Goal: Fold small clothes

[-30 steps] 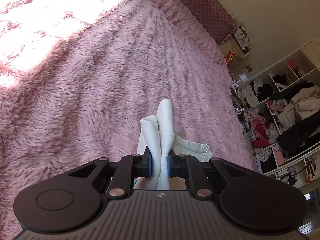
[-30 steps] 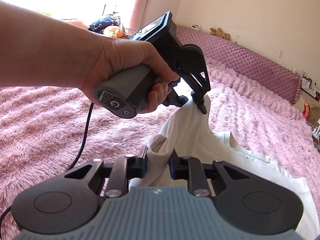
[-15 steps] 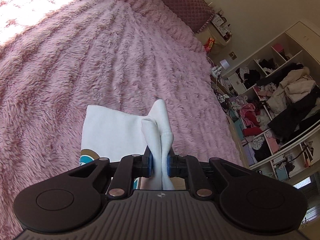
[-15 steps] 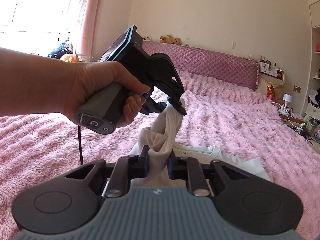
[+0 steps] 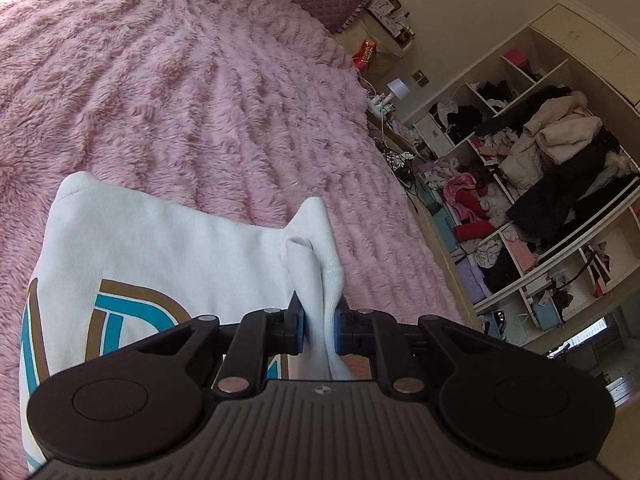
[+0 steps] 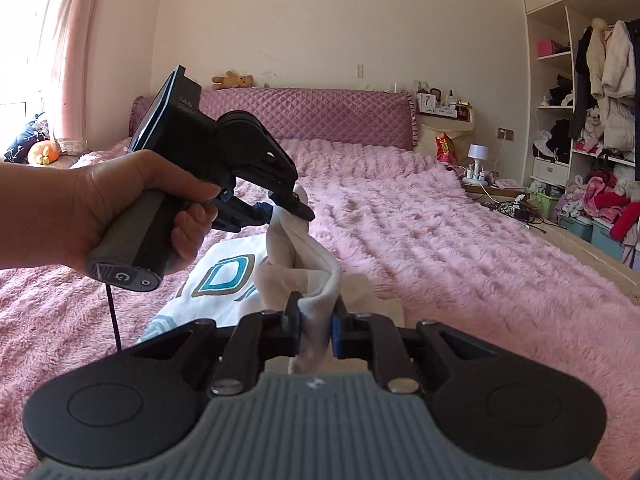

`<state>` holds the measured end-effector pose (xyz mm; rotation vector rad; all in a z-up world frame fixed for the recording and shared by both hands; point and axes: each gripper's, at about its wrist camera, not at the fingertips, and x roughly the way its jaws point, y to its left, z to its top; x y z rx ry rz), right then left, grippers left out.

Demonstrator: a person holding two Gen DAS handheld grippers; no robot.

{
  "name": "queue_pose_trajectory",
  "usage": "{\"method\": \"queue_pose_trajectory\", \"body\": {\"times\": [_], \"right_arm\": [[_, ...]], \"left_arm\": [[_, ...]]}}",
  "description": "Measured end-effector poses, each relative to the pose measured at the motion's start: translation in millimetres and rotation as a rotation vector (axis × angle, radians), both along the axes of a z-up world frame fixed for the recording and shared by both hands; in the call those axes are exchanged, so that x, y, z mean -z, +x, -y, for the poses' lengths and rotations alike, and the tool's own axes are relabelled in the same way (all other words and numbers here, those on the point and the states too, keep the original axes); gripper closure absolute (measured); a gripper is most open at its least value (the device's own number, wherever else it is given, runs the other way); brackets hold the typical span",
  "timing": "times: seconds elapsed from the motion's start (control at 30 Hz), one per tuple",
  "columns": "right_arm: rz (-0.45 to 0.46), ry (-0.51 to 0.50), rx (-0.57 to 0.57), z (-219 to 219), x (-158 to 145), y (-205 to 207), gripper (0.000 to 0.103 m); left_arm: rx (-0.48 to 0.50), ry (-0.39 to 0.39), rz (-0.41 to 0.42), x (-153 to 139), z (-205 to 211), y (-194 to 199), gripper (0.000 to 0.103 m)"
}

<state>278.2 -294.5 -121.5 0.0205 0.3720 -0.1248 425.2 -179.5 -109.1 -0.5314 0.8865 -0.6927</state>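
Observation:
A small white shirt (image 5: 160, 256) with a teal and brown print hangs over the pink fluffy bed cover (image 5: 200, 92). My left gripper (image 5: 319, 330) is shut on a bunched edge of it. My right gripper (image 6: 316, 326) is shut on another bunched edge of the shirt (image 6: 224, 280). In the right wrist view the left gripper (image 6: 286, 210), held in a hand, pinches the cloth just above and ahead of my right one. The printed side faces up, draped toward the bed.
A quilted purple headboard (image 6: 312, 116) lines the far end of the bed. Open shelves (image 5: 540, 184) stuffed with clothes stand to the right. A bedside table (image 6: 488, 184) holds a small lamp and cables. A black cable (image 6: 114, 316) hangs from the left gripper.
Both grippers have lifted and turned the shirt over. The printed side now shows and more cloth is spread out below the left gripper. Both grips stay shut.

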Motion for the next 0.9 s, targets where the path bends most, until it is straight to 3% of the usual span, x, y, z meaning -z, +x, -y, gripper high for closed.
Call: {"method": "queue_pose_trajectory", "body": {"times": [0.23, 0.37, 0.43, 0.5, 0.57, 0.67, 0.73, 0.8, 0.9], "right_arm": [[-0.063, 0.089, 0.075, 41.7, 30.4, -14.8, 0.095], [-0.100, 0.108, 0.107, 52.9, 51.6, -17.3, 0.095], [-0.137, 0.133, 0.114, 59.7, 63.8, -13.2, 0.092], [-0.166, 0.149, 0.134, 67.6, 71.0, -14.1, 0.078], [-0.169, 0.152, 0.149, 72.4, 71.6, -19.4, 0.077], [-0.175, 0.134, 0.151, 76.5, 66.8, -29.8, 0.077], [-0.169, 0.121, 0.158, 78.0, 59.3, -36.1, 0.077], [-0.159, 0.117, 0.165, 81.1, 51.1, -41.1, 0.077], [-0.148, 0.175, 0.131, 91.9, 40.4, -43.8, 0.077]], "left_arm": [[0.060, 0.063, -0.025, 24.0, 45.3, -9.0, 0.089], [0.074, 0.166, -0.013, 34.5, 66.1, -13.1, 0.087], [0.067, 0.178, -0.024, 39.8, 71.6, -13.1, 0.070], [0.055, 0.206, -0.025, 39.3, 78.2, -16.9, 0.062], [0.065, 0.223, 0.007, 32.4, 79.4, -21.7, 0.056], [0.083, 0.234, 0.099, 10.3, 71.2, -37.4, 0.050], [0.085, 0.255, 0.153, -7.7, 55.2, -52.5, 0.038], [0.088, 0.273, 0.186, -21.3, 32.5, -72.0, 0.032], [0.085, 0.310, 0.211, -29.9, -12.5, -109.2, 0.030]]}}
